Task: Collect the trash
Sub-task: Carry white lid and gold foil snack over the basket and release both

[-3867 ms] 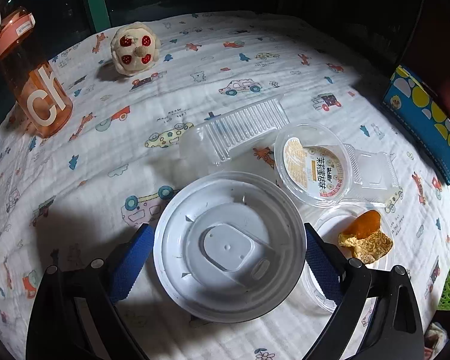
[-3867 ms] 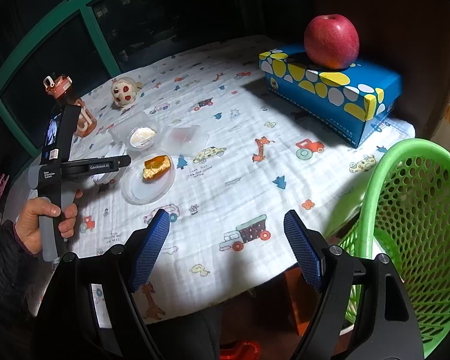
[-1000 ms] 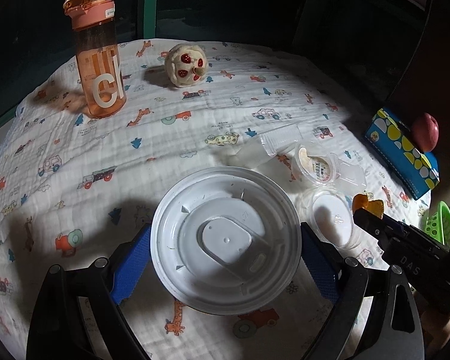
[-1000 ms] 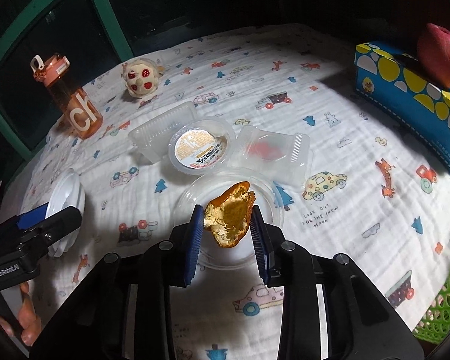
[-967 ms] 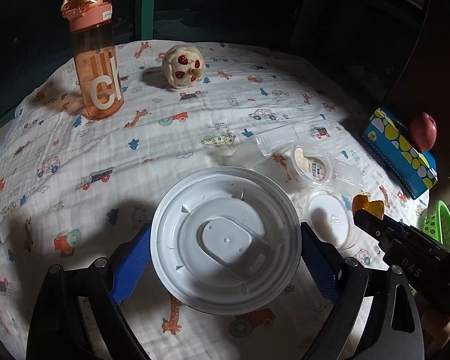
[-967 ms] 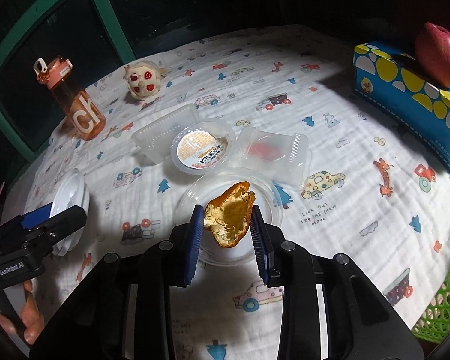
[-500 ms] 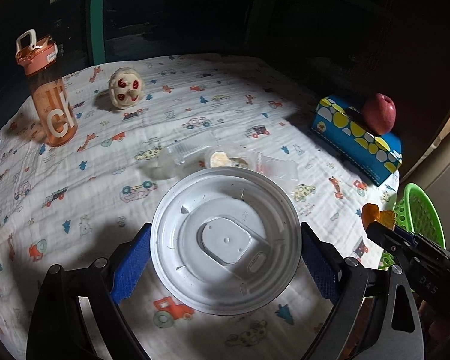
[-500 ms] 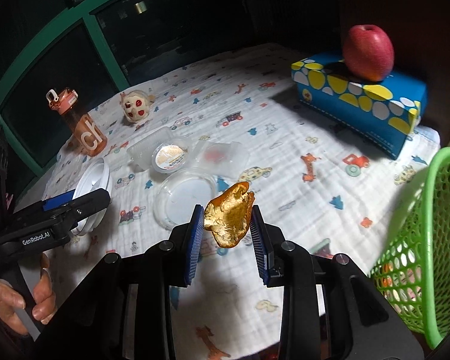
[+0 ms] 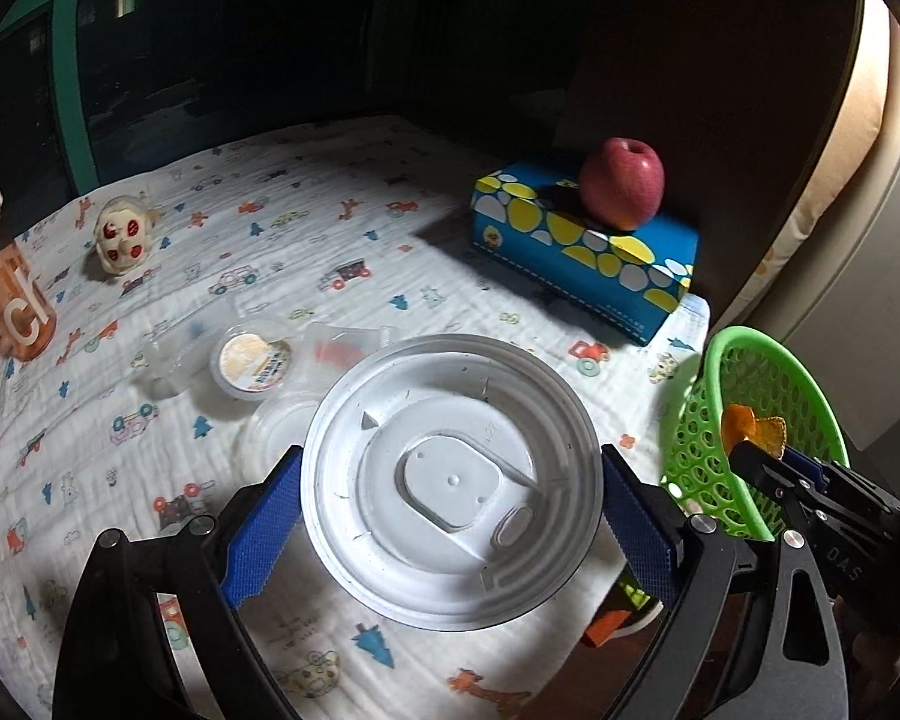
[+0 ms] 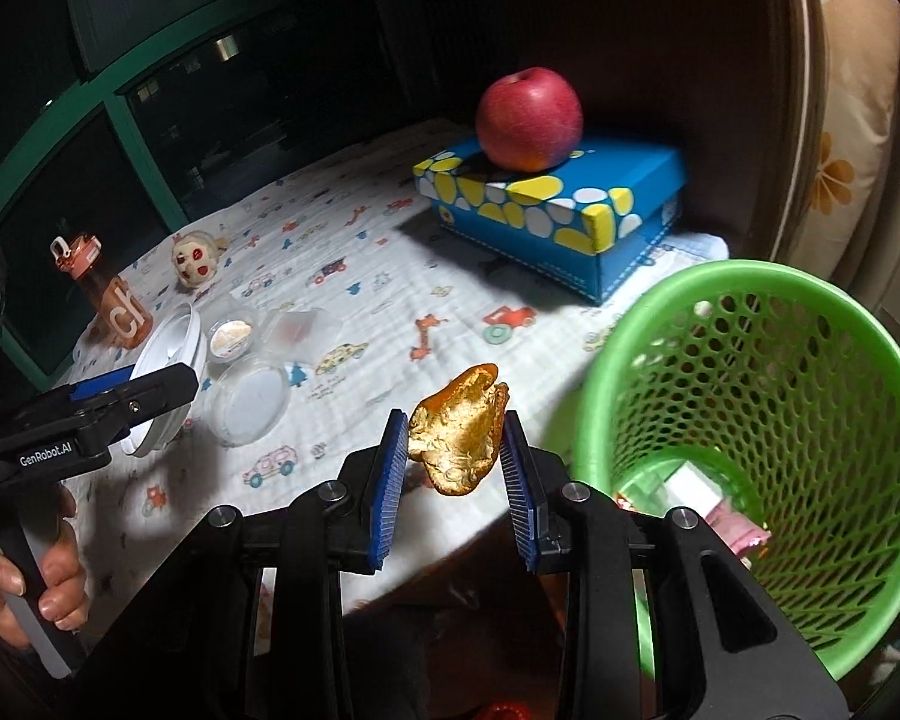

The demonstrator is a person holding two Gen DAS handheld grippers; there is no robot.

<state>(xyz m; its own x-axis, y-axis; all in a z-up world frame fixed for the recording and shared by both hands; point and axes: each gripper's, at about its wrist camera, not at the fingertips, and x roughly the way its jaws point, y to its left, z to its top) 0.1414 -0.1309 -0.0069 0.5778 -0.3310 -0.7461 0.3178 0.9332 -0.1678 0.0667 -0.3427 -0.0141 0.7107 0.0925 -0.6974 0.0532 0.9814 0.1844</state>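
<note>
Right gripper (image 10: 453,468) clamped on orange peel (image 10: 462,432), beside green basket (image 10: 750,420).

Materials and finishes, table and basket

We list a white plastic lid (image 9: 450,480), smooth and faintly glossy; an orange peel (image 10: 459,435), rough and pitted with a wet sheen; a green plastic basket (image 10: 750,420), perforated mesh wall, smooth rim; a soft crinkled cotton cloth (image 9: 330,240), matt, printed with cartoons; clear thin plastic tubs (image 9: 249,360); a printed cardboard box (image 10: 546,204), satin; a glossy red apple (image 10: 528,117); ribbed blue rubbery pads (image 10: 387,486) on matt black plastic frames.
</note>
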